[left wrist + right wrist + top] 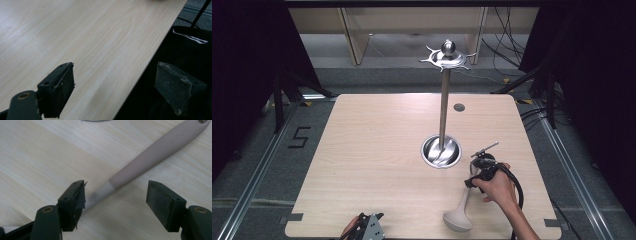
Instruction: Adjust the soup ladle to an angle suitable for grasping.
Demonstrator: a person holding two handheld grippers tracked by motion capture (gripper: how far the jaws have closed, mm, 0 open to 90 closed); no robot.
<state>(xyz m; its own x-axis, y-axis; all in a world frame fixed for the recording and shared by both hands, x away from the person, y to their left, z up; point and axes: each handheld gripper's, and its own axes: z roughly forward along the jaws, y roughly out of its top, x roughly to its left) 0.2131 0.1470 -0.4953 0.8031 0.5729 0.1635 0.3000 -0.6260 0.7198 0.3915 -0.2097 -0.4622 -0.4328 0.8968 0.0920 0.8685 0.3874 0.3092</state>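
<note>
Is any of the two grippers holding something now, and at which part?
Nothing is held. The right gripper stands open around the ladle handle; the left gripper is open too.

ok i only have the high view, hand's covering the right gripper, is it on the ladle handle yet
Observer: Not yet. In the right gripper view the right gripper is open, a jaw on either side of the ladle handle, pads not pressing it.
Operator: handle flat on the table?
Observer: It looks so; it runs across the wooden table and passes low between the jaws.
Operator: and the left one, open too?
Observer: Yes. The left gripper is open with nothing between its jaws, sitting over the table's edge.
</note>
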